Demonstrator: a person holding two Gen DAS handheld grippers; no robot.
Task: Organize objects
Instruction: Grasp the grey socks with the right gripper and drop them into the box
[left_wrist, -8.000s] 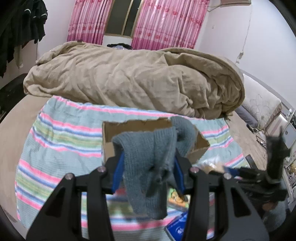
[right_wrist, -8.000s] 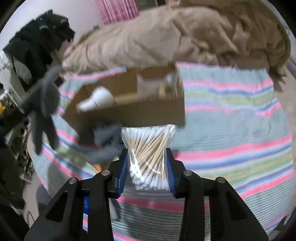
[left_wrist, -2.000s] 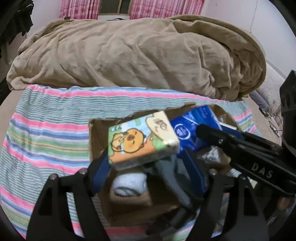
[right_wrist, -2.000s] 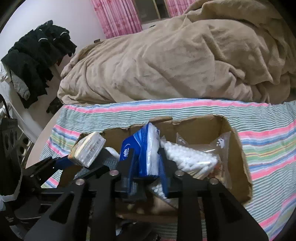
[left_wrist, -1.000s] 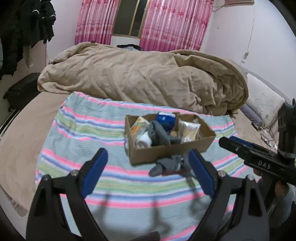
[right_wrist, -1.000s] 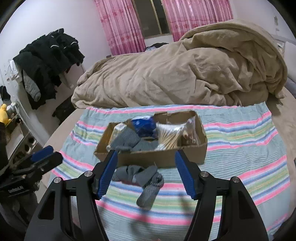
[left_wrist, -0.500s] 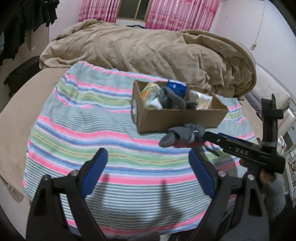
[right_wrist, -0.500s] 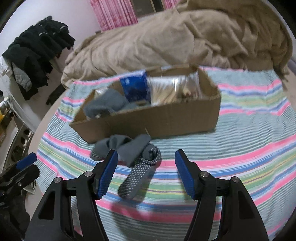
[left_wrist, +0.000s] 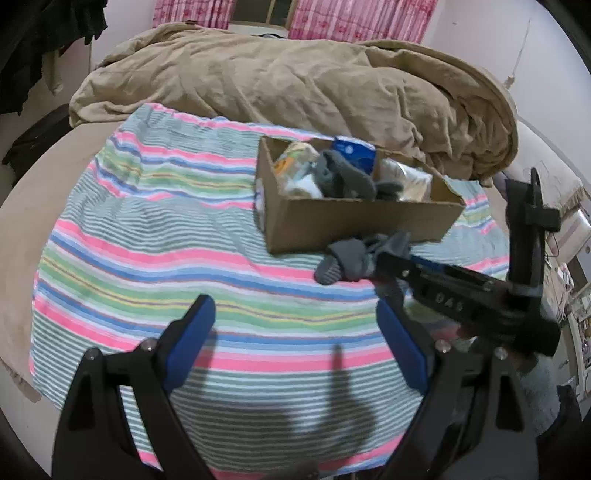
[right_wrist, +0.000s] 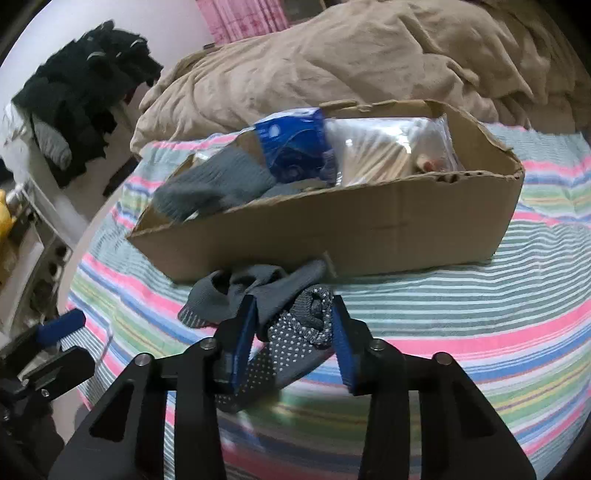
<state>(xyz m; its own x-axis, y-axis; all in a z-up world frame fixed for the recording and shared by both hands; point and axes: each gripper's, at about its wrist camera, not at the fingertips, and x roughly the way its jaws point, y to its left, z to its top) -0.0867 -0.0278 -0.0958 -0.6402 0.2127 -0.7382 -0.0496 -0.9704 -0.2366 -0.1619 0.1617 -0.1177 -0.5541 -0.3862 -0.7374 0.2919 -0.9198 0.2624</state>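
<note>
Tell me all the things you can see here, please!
box: one, brown cardboard, on the striped blanket.
sock in the box: one, grey, left part.
blue packet: one, in the box.
cotton swabs: one clear bag, right part of the box.
yellow packet: one, left end of the box.
socks: grey, dotted soles, bunched before the box.
striped blanket: one, pink, green, blue.
quilt: one, tan, behind the box.
curtains: pink, at the window.
dark clothes: hanging, left.
left gripper: fingers apart, empty.
right gripper: fingers around the socks.

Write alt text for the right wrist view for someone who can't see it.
The right claw straddles a grey dotted sock lying on a striped blanket, in front of a cardboard box holding a blue packet, cotton swabs and another grey sock.
</note>
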